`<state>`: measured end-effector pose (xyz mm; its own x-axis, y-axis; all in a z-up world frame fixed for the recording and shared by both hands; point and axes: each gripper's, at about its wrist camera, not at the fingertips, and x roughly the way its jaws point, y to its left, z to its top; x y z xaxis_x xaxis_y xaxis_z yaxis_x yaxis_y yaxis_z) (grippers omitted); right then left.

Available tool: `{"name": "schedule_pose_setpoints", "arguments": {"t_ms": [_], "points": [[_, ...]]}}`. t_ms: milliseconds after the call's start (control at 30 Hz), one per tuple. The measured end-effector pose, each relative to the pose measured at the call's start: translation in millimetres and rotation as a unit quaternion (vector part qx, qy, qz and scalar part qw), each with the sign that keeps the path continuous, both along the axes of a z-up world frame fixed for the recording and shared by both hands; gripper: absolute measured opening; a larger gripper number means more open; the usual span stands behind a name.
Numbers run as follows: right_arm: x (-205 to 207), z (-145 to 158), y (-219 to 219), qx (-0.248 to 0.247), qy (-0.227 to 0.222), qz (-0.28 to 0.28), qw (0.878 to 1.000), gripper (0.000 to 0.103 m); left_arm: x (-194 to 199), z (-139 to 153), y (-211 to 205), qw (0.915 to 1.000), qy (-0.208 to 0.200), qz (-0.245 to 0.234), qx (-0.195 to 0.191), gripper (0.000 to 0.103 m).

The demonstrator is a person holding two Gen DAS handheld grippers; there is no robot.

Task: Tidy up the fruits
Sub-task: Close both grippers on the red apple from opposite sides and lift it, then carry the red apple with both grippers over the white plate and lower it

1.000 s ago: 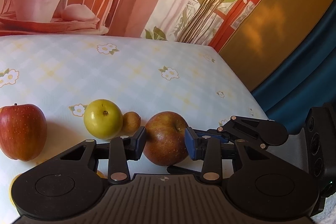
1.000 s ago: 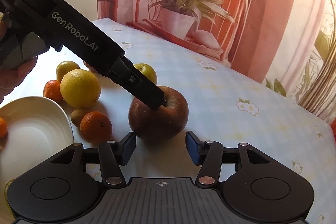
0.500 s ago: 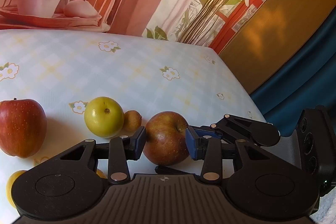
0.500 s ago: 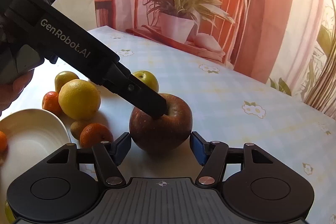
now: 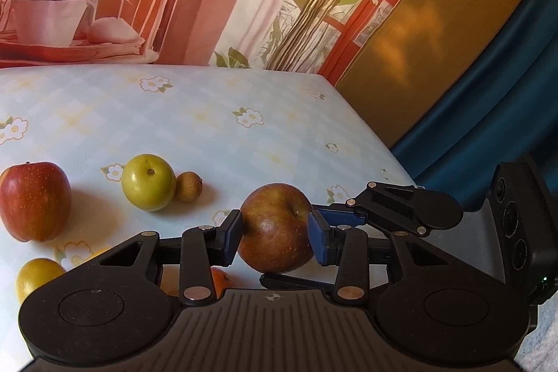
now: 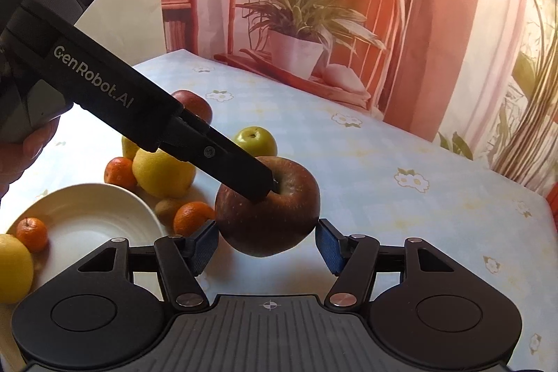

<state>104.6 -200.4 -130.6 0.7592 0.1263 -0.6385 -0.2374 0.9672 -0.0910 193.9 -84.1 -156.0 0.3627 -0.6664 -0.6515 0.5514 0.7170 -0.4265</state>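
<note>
A brownish-red apple sits between the blue pads of my left gripper, which is shut on it and holds it above the table. In the right wrist view the same apple hangs between the fingers of my right gripper, which is open with its pads close to the apple's sides. A white plate at the left holds a tangerine and a lemon.
On the flowered tablecloth lie a red apple, a green apple, a small brown fruit, a yellow fruit, a large lemon and tangerines. The table edge runs at the right.
The left gripper has lifted the brownish-red apple off the table. The right gripper has moved in so its open fingers straddle the apple.
</note>
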Motion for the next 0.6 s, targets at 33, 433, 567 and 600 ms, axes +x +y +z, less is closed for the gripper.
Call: {"name": "schedule_pose_setpoints", "arguments": {"t_ms": [33,433,567,600], "points": [[-4.2,4.6,5.7,-0.001,0.000,0.004,1.000,0.057,-4.8,3.0,4.9,1.0000,0.000,0.000,-0.001,0.043],[-65.9,33.7,76.0,-0.010,0.023,0.047,0.999,0.057,-80.2,23.5,65.8,1.0000,0.005,0.004,0.005,0.043],[-91.9,26.2,93.6,-0.010,0.041,0.048,0.998,0.057,-106.4,21.5,74.8,0.9999,0.009,-0.001,0.010,0.043],[-98.2,24.1,96.8,-0.011,0.046,0.047,0.998,0.057,-112.9,20.1,75.6,0.9999,0.009,-0.005,0.012,0.043]]}}
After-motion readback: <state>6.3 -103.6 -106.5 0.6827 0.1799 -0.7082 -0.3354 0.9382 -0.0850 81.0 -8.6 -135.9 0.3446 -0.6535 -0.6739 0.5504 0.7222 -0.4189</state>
